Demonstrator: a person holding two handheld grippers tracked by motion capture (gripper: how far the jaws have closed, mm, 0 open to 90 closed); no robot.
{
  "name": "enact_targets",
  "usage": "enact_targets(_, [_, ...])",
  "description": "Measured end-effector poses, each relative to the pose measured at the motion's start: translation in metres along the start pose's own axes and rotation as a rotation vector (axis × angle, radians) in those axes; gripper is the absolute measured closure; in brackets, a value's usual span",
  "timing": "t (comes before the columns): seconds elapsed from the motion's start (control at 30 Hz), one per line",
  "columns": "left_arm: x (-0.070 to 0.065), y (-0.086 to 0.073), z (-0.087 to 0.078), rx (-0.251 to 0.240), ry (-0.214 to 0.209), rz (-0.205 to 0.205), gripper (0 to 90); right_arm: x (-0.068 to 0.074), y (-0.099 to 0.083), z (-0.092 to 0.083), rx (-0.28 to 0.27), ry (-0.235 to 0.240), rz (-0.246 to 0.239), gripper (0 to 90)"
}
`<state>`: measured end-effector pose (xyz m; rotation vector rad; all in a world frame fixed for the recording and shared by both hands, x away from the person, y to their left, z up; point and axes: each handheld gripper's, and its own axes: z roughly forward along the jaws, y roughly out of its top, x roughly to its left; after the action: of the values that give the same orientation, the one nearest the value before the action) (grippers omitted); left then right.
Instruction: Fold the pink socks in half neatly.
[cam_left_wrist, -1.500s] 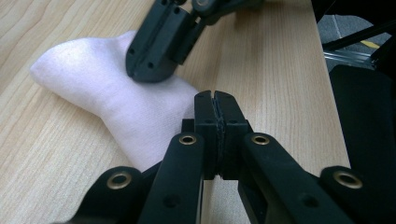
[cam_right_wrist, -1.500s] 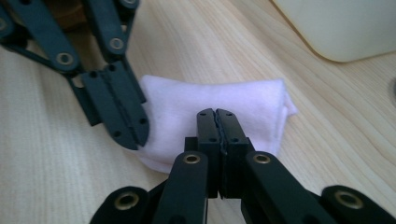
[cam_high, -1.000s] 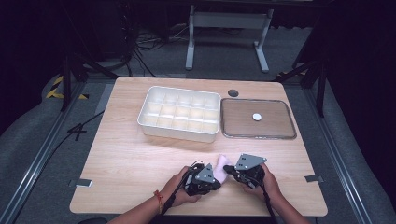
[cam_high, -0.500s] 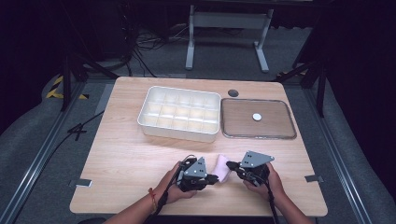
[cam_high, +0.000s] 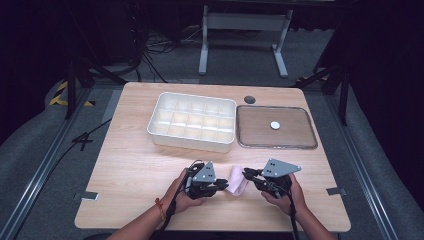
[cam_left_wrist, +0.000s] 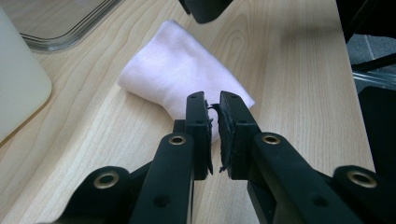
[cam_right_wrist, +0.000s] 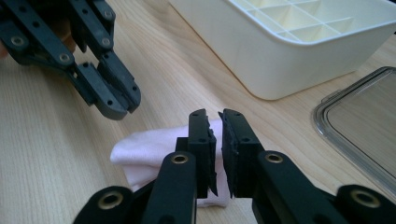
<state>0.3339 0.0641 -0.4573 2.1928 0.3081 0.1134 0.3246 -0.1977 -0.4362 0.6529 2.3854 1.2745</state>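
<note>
Both hands have drawn slightly apart and lifted off the small folded pink cloth (cam_high: 235, 181), jaws just cracking open, nothing pinched. The left gripper (cam_left_wrist: 212, 105) and right gripper (cam_right_wrist: 218, 120) are hovering narrowly parted at either end. The cloth looks soft, light and floppy, so take a folded edge. Beyond are sitting the white compartmented plastic box (cam_high: 192, 121) and clear tray lid (cam_high: 276, 127).

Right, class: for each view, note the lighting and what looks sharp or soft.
High view: table lit, surroundings dark, glare on the clear lid. Left gripper view: pink cloth sharp, near jaws slightly soft. Right gripper view: white tray bright, even light.
</note>
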Motion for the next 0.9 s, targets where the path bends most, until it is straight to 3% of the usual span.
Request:
enact_targets(0.2, [0.004,-0.001,-0.008,-0.001,0.019,-0.009,81.3,0.003,0.005,-0.002,-0.024,-0.019,0.039,68.3])
enact_targets(0.43, [0.012,-0.013,-0.029,0.043,0.029,-0.017,75.1,0.007,0.001,0.017,0.056,-0.026,0.105,46.2])
enact_targets(0.6, [0.014,-0.028,-0.044,0.107,0.061,0.002,65.2,0.002,-0.007,0.028,0.122,-0.002,0.15,39.9])
enact_targets(0.63, [0.015,-0.033,-0.048,0.125,0.087,0.008,65.2,0.002,-0.007,0.028,0.122,-0.002,0.15,39.9])
enact_targets(0.7, [0.016,-0.04,-0.054,0.166,0.114,0.009,56.3,0.001,-0.012,0.034,0.17,0.014,0.154,36.3])
enact_targets(0.77, [0.016,-0.049,-0.061,0.191,0.151,0.012,44.8,-0.003,-0.015,0.037,0.167,0.039,0.196,34.0])
enact_targets(0.9, [0.019,-0.063,-0.072,0.193,0.188,-0.032,33.2,-0.01,-0.019,0.041,0.18,0.089,0.256,33.0])
